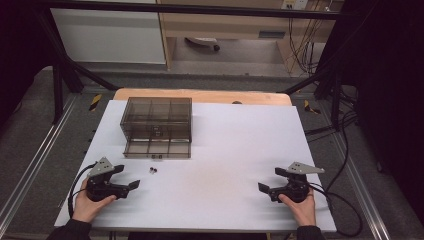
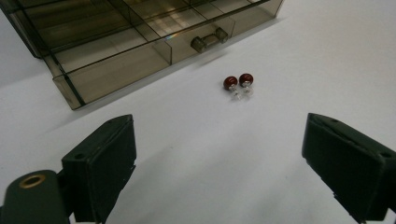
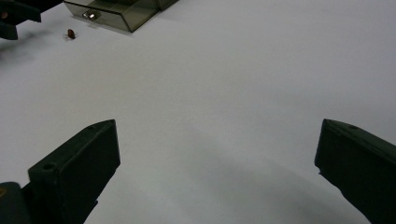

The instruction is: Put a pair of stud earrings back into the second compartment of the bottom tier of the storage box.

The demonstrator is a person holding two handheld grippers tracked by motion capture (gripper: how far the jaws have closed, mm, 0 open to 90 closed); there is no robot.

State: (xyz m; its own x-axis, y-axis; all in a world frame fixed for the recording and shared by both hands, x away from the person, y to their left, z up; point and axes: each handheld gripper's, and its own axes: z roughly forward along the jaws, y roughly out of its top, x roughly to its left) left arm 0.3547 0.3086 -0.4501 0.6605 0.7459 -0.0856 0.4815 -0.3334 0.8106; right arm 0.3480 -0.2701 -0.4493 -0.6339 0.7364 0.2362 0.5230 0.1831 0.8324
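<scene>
A smoky clear drawer box [image 1: 156, 117] stands at the back left of the white table. Its bottom drawer [image 1: 157, 148] is pulled out, and its handle [image 2: 208, 39] faces me. Two small red bead studs [image 1: 153, 170] lie side by side on the table just in front of the drawer; they also show as the studs [image 2: 238, 82] and, far off, as a stud [image 3: 71, 33]. My left gripper [image 1: 128, 177] is open on the table, short of the studs, its jaws wide apart around nothing [image 2: 224, 163]. My right gripper [image 1: 270, 180] is open at the front right over bare table [image 3: 217, 168].
The white sheet [image 1: 235, 145] covers a wooden tabletop [image 1: 200, 95]. Black frame bars [image 1: 60, 75] stand around the table and cables [image 1: 345, 150] trail at the right. The other hand's gripper [image 3: 14, 18] shows at the top left of the right gripper view.
</scene>
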